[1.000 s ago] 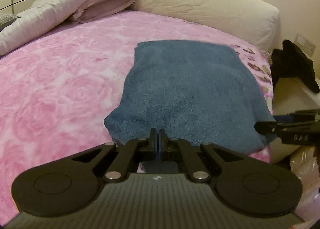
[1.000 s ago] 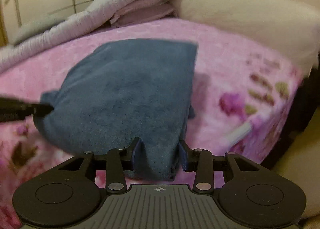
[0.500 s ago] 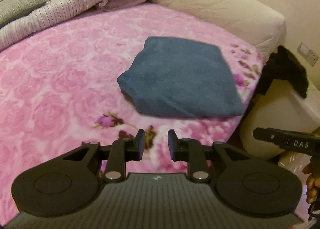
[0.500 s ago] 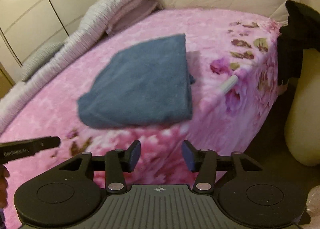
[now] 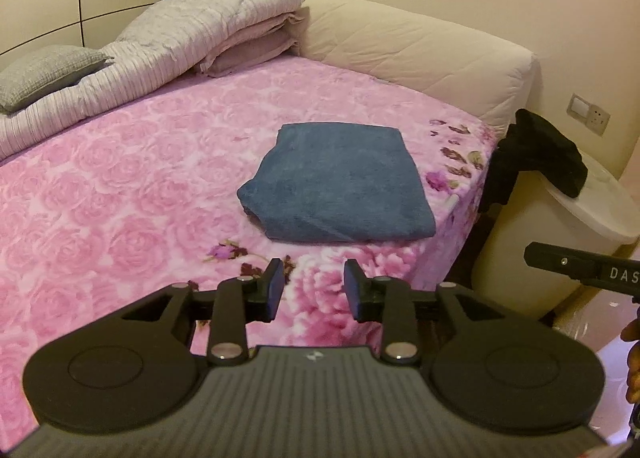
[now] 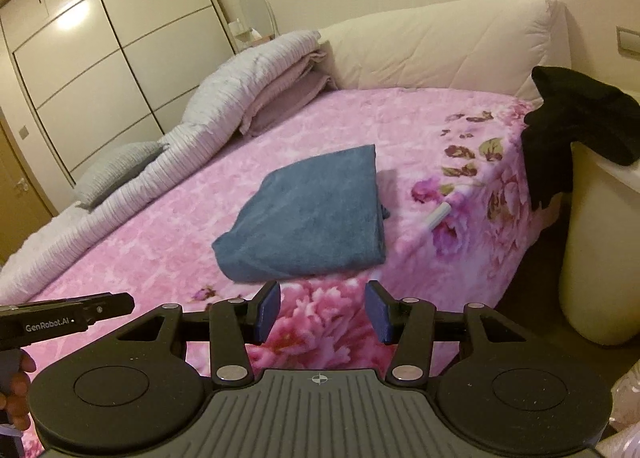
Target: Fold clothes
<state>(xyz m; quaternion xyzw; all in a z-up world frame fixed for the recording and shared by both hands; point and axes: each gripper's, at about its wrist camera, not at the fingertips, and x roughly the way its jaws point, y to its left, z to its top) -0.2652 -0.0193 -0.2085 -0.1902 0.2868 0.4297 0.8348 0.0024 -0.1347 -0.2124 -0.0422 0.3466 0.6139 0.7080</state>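
Bedroom, pink floral blanket (image 5: 120,186) covering the bed, cream headboard (image 5: 420,54) along the far edge. Far left corner: grey cushion (image 5: 44,74) and a folded striped quilt (image 5: 192,34). Blue garment (image 5: 336,182), folded into a neat rectangle, lies flat on the blanket near the right edge of the bed, closer to the near right corner; looks like fleece or towelling, hard to tell. Small white stick-like item (image 6: 434,218) on the blanket just beside it at the right edge, identity unclear. Off the bed to the right, black cloth (image 5: 540,154) draped over a cream bin (image 5: 560,242).

Left gripper (image 5: 313,285) fingers spread, holding nothing, hovering off the near edge, apart from the garment. Right gripper (image 6: 324,310) likewise spread and empty, near the same edge.

Judgement: fold reads as finished. If a tidy-up is wanted, pinch only the slightly bulging near left corner of the stack, press flat, avoid dragging the layers or sliding it toward the right edge. Otherwise fetch the next piece, likely the black cloth.
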